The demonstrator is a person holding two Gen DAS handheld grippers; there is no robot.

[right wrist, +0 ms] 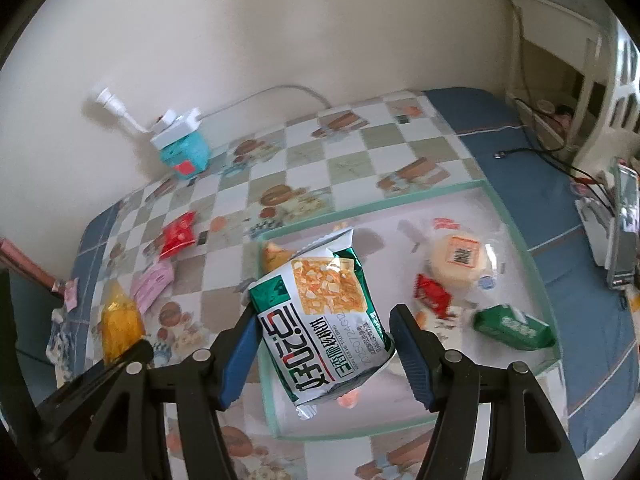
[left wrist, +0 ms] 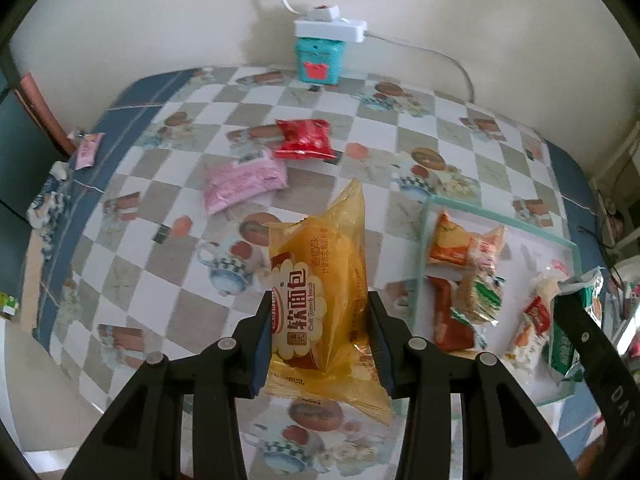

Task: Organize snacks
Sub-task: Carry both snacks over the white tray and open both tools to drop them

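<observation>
My left gripper [left wrist: 320, 344] is shut on a yellow soft-bread packet [left wrist: 320, 280], held upright above the checked tablecloth [left wrist: 168, 240]. In the right wrist view that packet [right wrist: 120, 320] shows at the lower left. My right gripper [right wrist: 324, 348] is shut on a green-and-white snack packet [right wrist: 324, 320] over the near left part of a clear tray with a green rim [right wrist: 360, 208]. The tray [left wrist: 496, 220] lies to the right of the left gripper and holds several snacks. A red packet [left wrist: 306, 138] and a pink packet [left wrist: 244, 186] lie loose on the cloth farther back.
A teal box [left wrist: 320, 60] with a white power strip and cable on top stands against the back wall. A small pink sachet [left wrist: 88, 150] lies at the table's left edge. In the tray are a round cake [right wrist: 460, 260] and a green packet [right wrist: 512, 328]. A phone [right wrist: 624, 232] stands right of the table.
</observation>
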